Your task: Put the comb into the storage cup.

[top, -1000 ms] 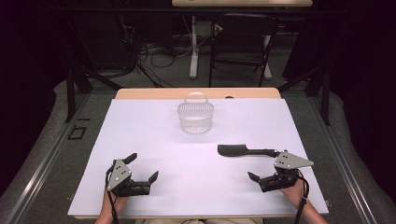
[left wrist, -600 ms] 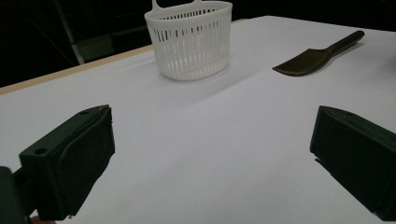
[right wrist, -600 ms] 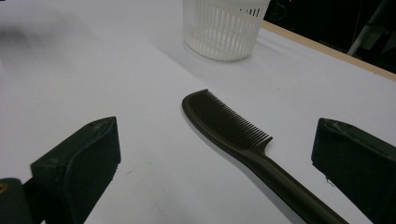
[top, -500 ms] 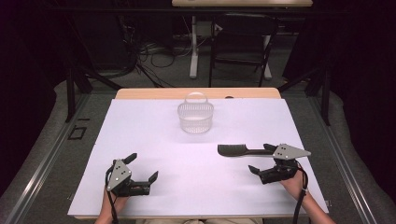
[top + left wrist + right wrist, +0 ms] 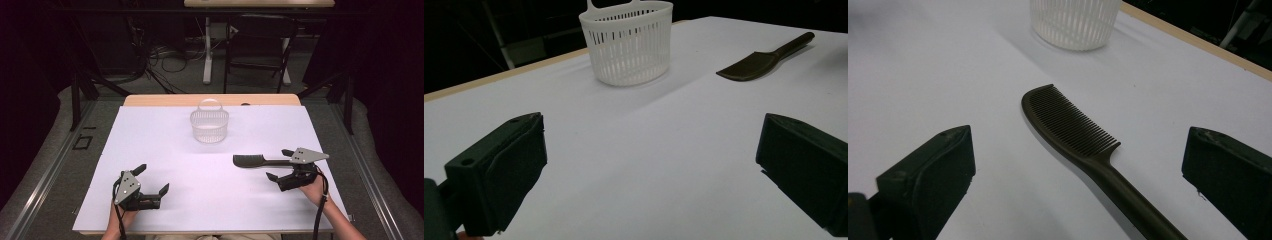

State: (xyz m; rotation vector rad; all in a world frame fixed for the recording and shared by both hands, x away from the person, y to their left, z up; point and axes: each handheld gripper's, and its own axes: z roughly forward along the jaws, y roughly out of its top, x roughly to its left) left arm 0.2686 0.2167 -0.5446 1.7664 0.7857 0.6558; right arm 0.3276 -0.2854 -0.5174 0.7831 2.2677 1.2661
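Covering tan table (image 5: pixel 150 100), white sheet (image 5: pixel 150 145)

My bench (image 5: pixel 150 150) is covered by a white sheet, with a strip of its bare wooden top showing along the far edge. On the sheet stands a white slatted basket (image 5: pixel 209 125) (upright, handle up) toward the far middle. A dark comb (image 5: pixel 255 161) lies flat nearer me on the right, well apart from the basket.

Dark brown comb (image 5: pixel 1083 140), white slatted basket (image 5: pixel 209 125)
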